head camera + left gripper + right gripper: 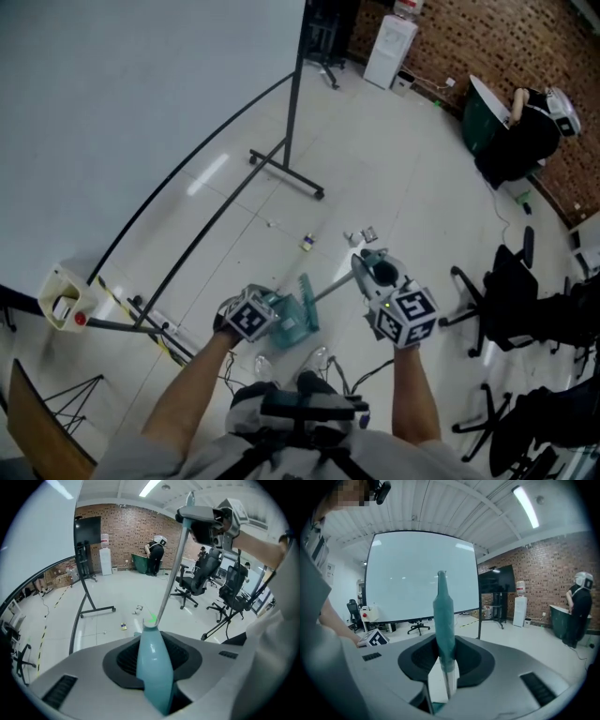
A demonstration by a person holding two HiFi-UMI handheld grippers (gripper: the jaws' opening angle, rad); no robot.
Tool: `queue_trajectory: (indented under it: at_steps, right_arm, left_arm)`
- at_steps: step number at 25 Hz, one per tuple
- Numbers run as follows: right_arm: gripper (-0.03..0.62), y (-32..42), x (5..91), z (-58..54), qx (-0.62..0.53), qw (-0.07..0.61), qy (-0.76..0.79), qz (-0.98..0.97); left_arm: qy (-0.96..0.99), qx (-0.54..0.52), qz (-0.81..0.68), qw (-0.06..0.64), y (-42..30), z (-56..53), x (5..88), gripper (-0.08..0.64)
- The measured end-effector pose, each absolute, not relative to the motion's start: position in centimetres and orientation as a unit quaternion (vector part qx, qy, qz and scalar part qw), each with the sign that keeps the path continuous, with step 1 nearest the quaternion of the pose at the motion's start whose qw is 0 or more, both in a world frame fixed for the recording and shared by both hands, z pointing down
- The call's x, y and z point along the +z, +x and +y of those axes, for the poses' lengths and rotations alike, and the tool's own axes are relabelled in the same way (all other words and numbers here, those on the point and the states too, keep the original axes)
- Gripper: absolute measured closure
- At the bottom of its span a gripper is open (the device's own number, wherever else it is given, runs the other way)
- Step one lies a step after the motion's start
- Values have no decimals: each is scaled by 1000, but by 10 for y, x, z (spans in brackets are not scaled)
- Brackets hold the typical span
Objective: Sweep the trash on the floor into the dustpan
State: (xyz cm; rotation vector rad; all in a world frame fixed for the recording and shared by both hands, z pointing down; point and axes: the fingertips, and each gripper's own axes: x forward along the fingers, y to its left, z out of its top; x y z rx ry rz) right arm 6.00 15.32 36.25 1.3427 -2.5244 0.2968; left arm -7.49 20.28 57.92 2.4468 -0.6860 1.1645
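Head view: the left tongs [267, 317] hold a teal dustpan [295, 319] close to the person's feet, over the pale floor [403, 159]. A metal broom pole [336, 284] slants from the dustpan up to the right tongs [366, 267]. Trash scraps [307, 242] lie just beyond on the floor, near a screen stand's foot [286, 173]; their print is too small to read.

Left gripper view: the jaws stand partly closed, clamped on the dustpan's teal handle [153, 663].

Right gripper view: the jaws pinch the broom pole just under its teal grip [443, 611], which points up.
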Motion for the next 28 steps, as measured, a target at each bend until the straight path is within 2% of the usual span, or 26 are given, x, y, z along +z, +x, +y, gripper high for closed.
queue_trajectory:
  at_steps: [15,28]
  right_arm:
    - [499,144,337,148,63,113,539,-832]
    - [497,157,337,159,59,118,548,-826]
  left_arm:
    - [852,392,-324,125,-64,139,480,465]
    - [869,370,-308,112,-31,127,446,465]
